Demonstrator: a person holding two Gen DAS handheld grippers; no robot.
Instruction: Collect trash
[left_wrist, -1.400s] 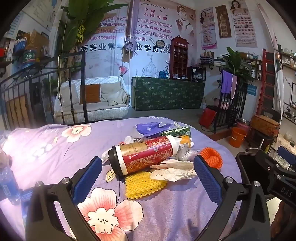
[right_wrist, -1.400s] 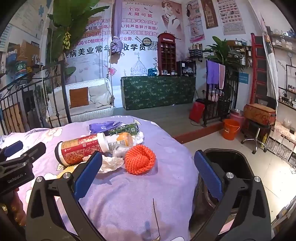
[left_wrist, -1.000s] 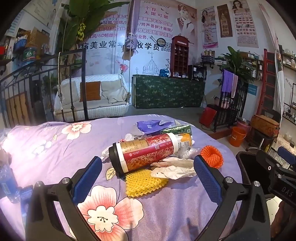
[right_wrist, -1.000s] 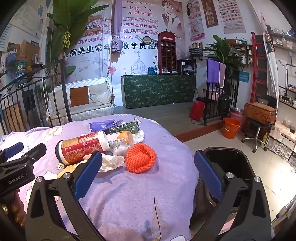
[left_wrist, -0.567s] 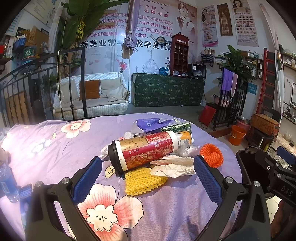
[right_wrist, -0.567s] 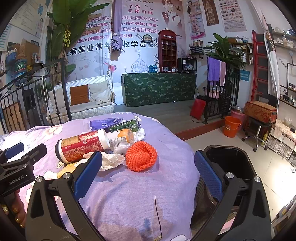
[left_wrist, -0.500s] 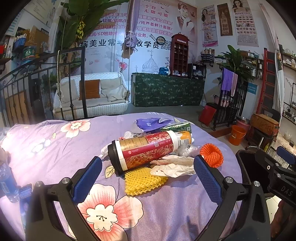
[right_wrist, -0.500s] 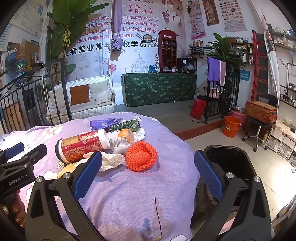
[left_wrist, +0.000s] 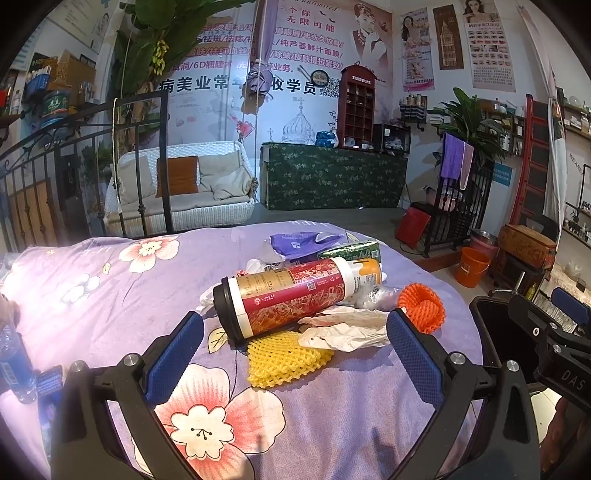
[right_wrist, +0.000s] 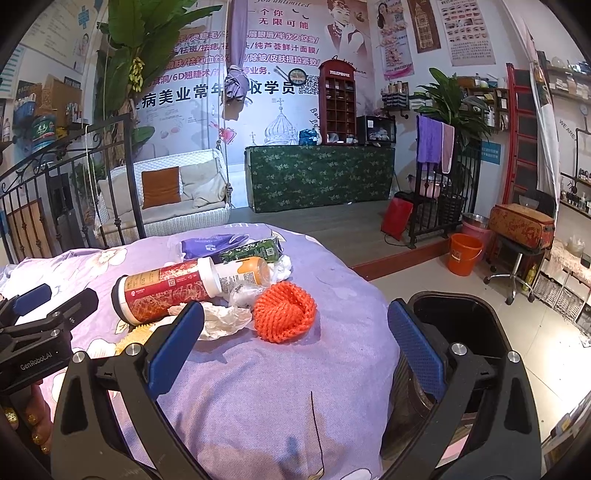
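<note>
A pile of trash lies on a purple flowered tablecloth (left_wrist: 110, 295): a red and gold canister (left_wrist: 284, 295) on its side, a yellow foam net (left_wrist: 284, 356), crumpled paper (left_wrist: 343, 328), an orange foam net (left_wrist: 421, 308), a white and orange bottle (right_wrist: 243, 275), a green carton (left_wrist: 351, 251) and a purple wrapper (left_wrist: 299, 242). My left gripper (left_wrist: 293, 354) is open and empty, just short of the canister and yellow net. My right gripper (right_wrist: 295, 343) is open and empty, just short of the orange net (right_wrist: 284, 314). A black trash bin (right_wrist: 454, 325) stands right of the table.
A blue-labelled water bottle (left_wrist: 16, 365) stands at the table's left edge. The left gripper's body (right_wrist: 40, 332) shows in the right wrist view. An orange bucket (right_wrist: 463, 254), a stool (right_wrist: 517, 266) and a metal railing (left_wrist: 74, 177) lie beyond the table.
Both grippers have barely moved; the left view has drifted slightly, and both stay open. The trash has not moved.
</note>
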